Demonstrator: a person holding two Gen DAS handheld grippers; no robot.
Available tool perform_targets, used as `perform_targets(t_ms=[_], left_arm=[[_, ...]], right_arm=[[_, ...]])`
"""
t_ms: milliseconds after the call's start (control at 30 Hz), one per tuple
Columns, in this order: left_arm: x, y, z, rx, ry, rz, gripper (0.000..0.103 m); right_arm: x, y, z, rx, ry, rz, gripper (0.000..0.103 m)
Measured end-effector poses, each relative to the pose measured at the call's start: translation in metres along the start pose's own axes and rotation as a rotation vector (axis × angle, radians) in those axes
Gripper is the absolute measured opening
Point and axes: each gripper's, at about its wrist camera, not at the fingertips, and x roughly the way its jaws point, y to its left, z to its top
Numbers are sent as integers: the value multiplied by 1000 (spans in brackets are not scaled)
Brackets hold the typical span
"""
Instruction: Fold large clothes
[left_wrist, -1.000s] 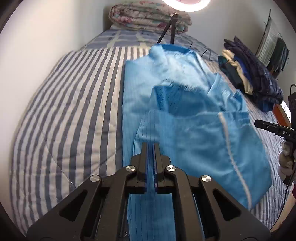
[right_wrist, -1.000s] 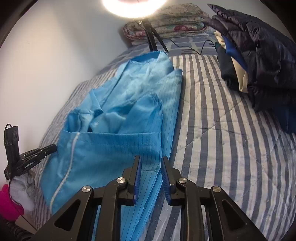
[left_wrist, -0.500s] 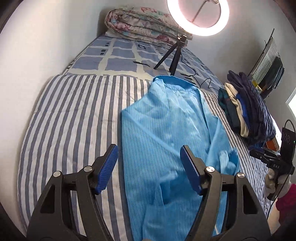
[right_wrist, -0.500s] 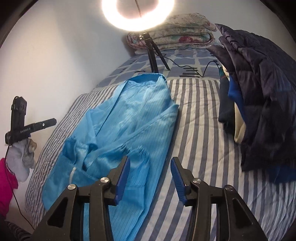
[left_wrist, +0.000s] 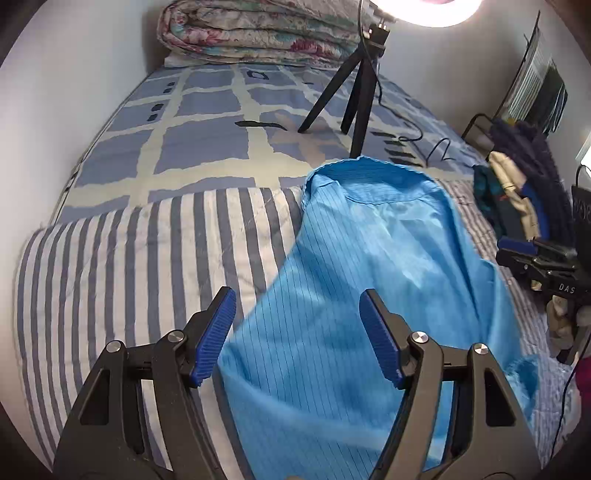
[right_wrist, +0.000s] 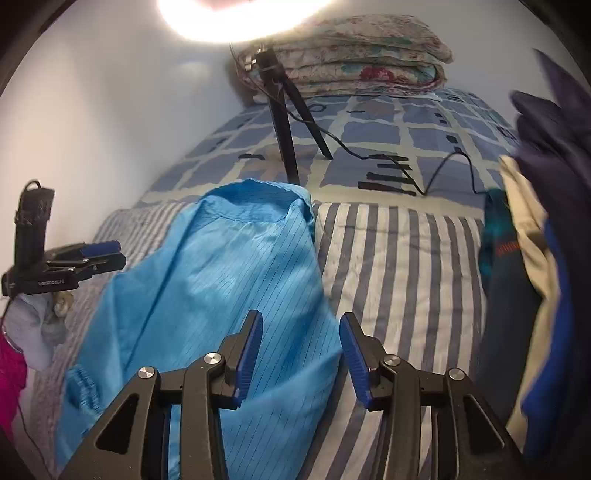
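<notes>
Small bedroom w/ pale walls; bed (left_wrist: 110, 258) fills most of both views, covered by a grey-and-white striped quilt near the cameras and a blue checked sheet (left_wrist: 207, 147) farther back. Blue garment (left_wrist: 369, 277), thin pinstripes, lies lengthwise on the striped quilt, collar end toward the checked sheet, elastic cuff of one sleeve bunched at its side nearest the person. Folded floral quilt (left_wrist: 266, 33) stacked at the far end by the wall. Pile of dark & cream clothes (right_wrist: 535, 240) sits on the bed beside the garment, apart from it. Ring light glares at top of frame on a black tripod (left_wrist: 354, 92) standing on the checked sheet just past the collar; its cable trails across the sheet.

Left tool (left_wrist: 297, 338): jaws wide apart, nothing gripped, garment's edge seen below btwn the pads; it has just been opening. Right tool (right_wrist: 300, 356): jaws roughly half open, nothing held, garment's other edge below; also just been opening. Each tool shows at the side of the other's view.
</notes>
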Motion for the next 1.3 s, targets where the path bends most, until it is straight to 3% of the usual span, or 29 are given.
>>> perform_targets(t_ms=[133, 200, 300, 433, 467, 500, 567, 667, 1000, 1300], left_arm=[[37, -3, 15, 14, 49, -12, 71], [49, -9, 18, 18, 67, -72, 71], [62, -24, 19, 98, 81, -80, 71], [72, -29, 16, 124, 63, -50, 42], [71, -29, 16, 118, 58, -60, 19], [71, -29, 17, 109, 58, -63, 10], [67, -33, 17, 120, 38, -48, 7], [51, -43, 13, 175, -18, -11, 5], [-48, -64, 5, 154, -140, -20, 3], [-154, -104, -52, 146, -219, -32, 3]], right_arm=[[38, -2, 14, -3, 44, -31, 46], [55, -1, 16, -11, 73, -36, 46], [68, 3, 14, -32, 86, -8, 47], [72, 5, 18, -35, 83, 28, 39], [72, 4, 18, -22, 81, 42, 31], [72, 5, 19, -20, 78, 44, 21], [71, 11, 19, -35, 67, 39, 7], [60, 27, 22, -76, 48, -17, 4], [-35, 68, 27, -118, -73, 35, 2], [-134, 108, -22, -134, -128, 73, 1]])
